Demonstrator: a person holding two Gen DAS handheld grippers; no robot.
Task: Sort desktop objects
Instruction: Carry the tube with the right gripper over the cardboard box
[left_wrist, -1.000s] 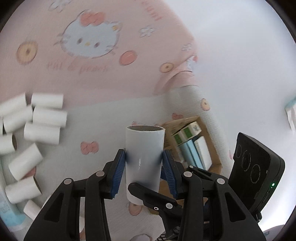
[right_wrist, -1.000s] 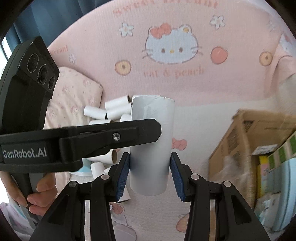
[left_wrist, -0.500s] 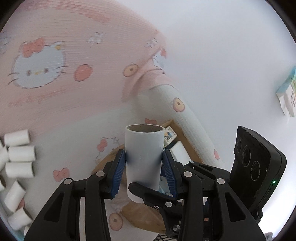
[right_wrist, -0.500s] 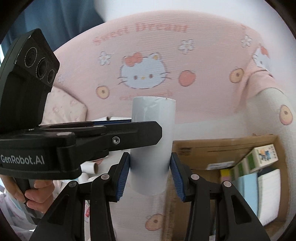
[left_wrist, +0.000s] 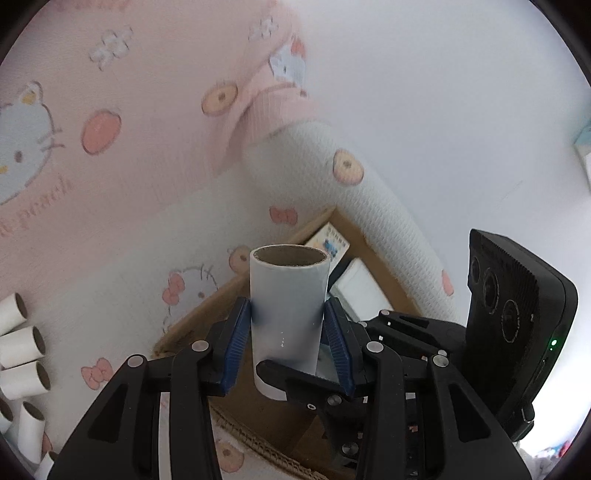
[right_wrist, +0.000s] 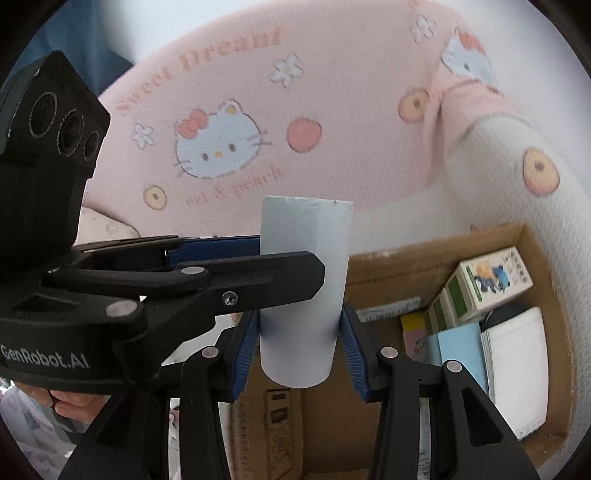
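Note:
Both grippers hold white paper tubes upright, side by side, over an open cardboard box. My left gripper (left_wrist: 288, 343) is shut on a white paper tube (left_wrist: 288, 295) with a brown inside. My right gripper (right_wrist: 301, 347) is shut on another white paper tube (right_wrist: 304, 273). The left gripper also shows in the right wrist view (right_wrist: 207, 273), close on the left and partly in front of the right tube. The cardboard box (right_wrist: 532, 243) lies below and to the right, and it also shows in the left wrist view (left_wrist: 207, 317).
The box holds small cartons (right_wrist: 487, 284), a light blue packet (right_wrist: 461, 354) and a white pack (right_wrist: 517, 369). Several loose white tubes (left_wrist: 22, 362) lie on the bed at the left. A pink Hello Kitty blanket (right_wrist: 258, 122) and a white bolster (left_wrist: 369, 206) lie behind.
Both grippers have moved right together with their tubes, from over the pile of loose tubes to over the cardboard box. Both stay shut.

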